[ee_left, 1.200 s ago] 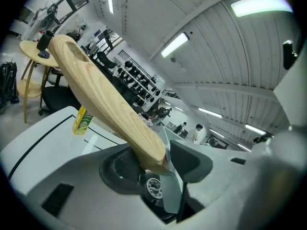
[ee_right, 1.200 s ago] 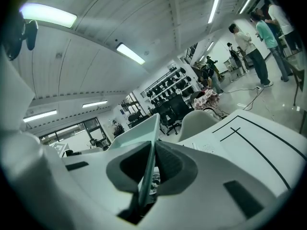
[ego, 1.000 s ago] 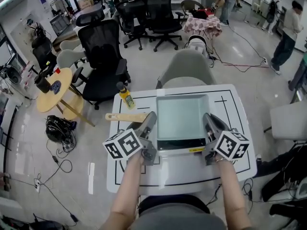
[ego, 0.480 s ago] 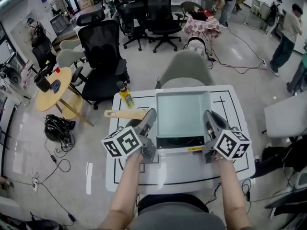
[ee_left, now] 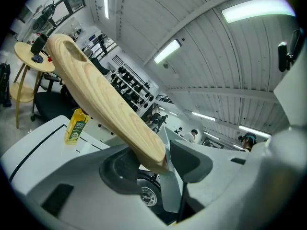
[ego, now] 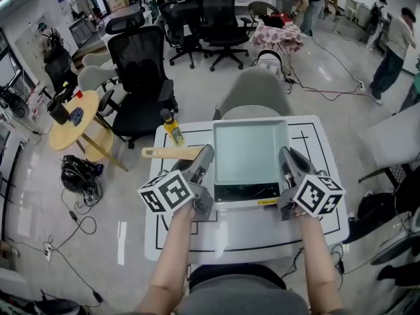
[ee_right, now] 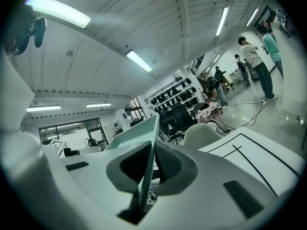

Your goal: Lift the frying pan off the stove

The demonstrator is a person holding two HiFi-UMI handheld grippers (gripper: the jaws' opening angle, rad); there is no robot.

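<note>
The square pale-green frying pan [ego: 249,151] hangs tilted above the black stove [ego: 246,193] on the white table. Its wooden handle [ego: 172,153] sticks out to the left. My left gripper [ego: 205,156] is shut on that handle where it joins the pan; in the left gripper view the handle [ee_left: 103,99] runs up and left out of the left gripper [ee_left: 165,159]. My right gripper [ego: 286,157] is shut on the pan's right rim. In the right gripper view the thin pan wall [ee_right: 139,131] stands edge-on inside the right gripper [ee_right: 152,169].
A yellow bottle [ego: 173,132] stands at the table's far left corner. The white table [ego: 243,231] carries black marking lines. A grey chair [ego: 257,94] sits just behind it. Black office chairs and a round wooden side table [ego: 72,126] stand farther off; people stand at the far right.
The pan has risen and drifted away from me in both grippers, uncovering more of the black stove top at its near edge. Both grips have stayed the same.
</note>
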